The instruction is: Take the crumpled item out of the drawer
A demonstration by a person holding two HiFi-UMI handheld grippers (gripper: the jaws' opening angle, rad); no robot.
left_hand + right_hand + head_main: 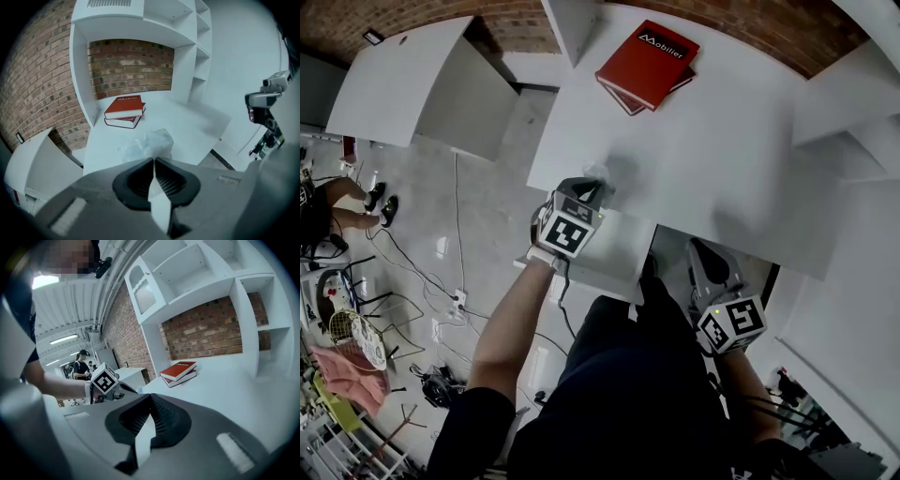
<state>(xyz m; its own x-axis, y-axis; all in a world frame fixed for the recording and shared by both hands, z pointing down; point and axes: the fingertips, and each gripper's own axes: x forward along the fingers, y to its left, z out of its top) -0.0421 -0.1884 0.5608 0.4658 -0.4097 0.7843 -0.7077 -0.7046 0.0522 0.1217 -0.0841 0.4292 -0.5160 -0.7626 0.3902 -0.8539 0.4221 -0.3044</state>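
The crumpled item [149,144] is a wad of clear plastic; it sits right at the tips of my left gripper [153,162], whose jaws are shut on its near edge. In the head view the wad [598,172] shows just over the white desk [703,159], ahead of the left gripper [591,190]. A white drawer [614,251] juts out from under the desk's front edge, below that gripper. My right gripper [702,251] hangs lower, beside the dark gap under the desk. Its jaws [150,398] are shut with nothing between them.
Two red books [647,64] lie stacked at the back of the desk. White shelving [187,56] rises behind and to the right. A white cabinet [403,80] stands to the left. Cables [441,281] and a person's legs [352,211] are on the floor at left.
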